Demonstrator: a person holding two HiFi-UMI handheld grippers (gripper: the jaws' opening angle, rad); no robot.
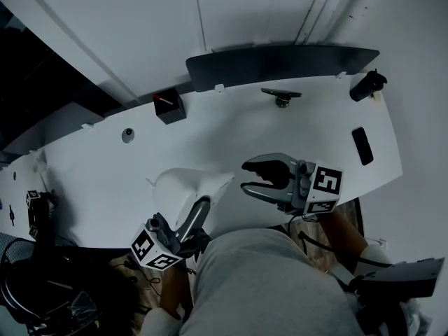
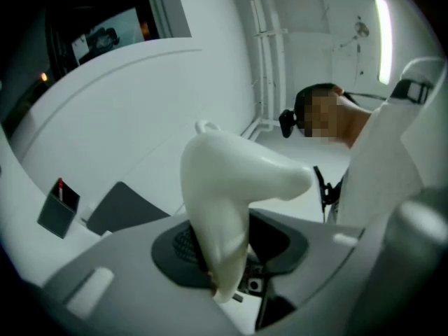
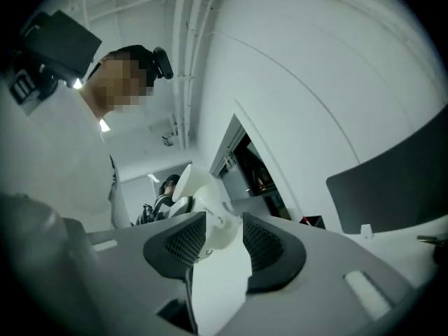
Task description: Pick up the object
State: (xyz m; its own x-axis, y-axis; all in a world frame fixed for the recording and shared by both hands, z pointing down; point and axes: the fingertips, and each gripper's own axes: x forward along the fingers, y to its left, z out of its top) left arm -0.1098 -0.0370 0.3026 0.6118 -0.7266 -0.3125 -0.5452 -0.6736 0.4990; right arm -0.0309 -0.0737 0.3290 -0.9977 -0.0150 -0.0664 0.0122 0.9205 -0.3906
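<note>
- A white curved worktop [image 1: 105,166] runs across the middle of the head view.
- Above it in the frame is a white panelled wall [image 1: 245,12], with pipes [image 1: 313,9] at upper right.
- A dark panel [image 1: 280,65] sits at the worktop's far edge, by the wall.
- A dark opening [image 1: 28,68] fills the upper left.
- In the left gripper view, a strip light [image 2: 383,33] glows at upper right.
- In the right gripper view, a dim doorway [image 3: 248,163] shows at centre.

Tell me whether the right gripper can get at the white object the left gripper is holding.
Probably yes. The right gripper has its jaws apart, aimed at the free end of the white object, with nothing between them. The left gripper grips its other end.
</note>
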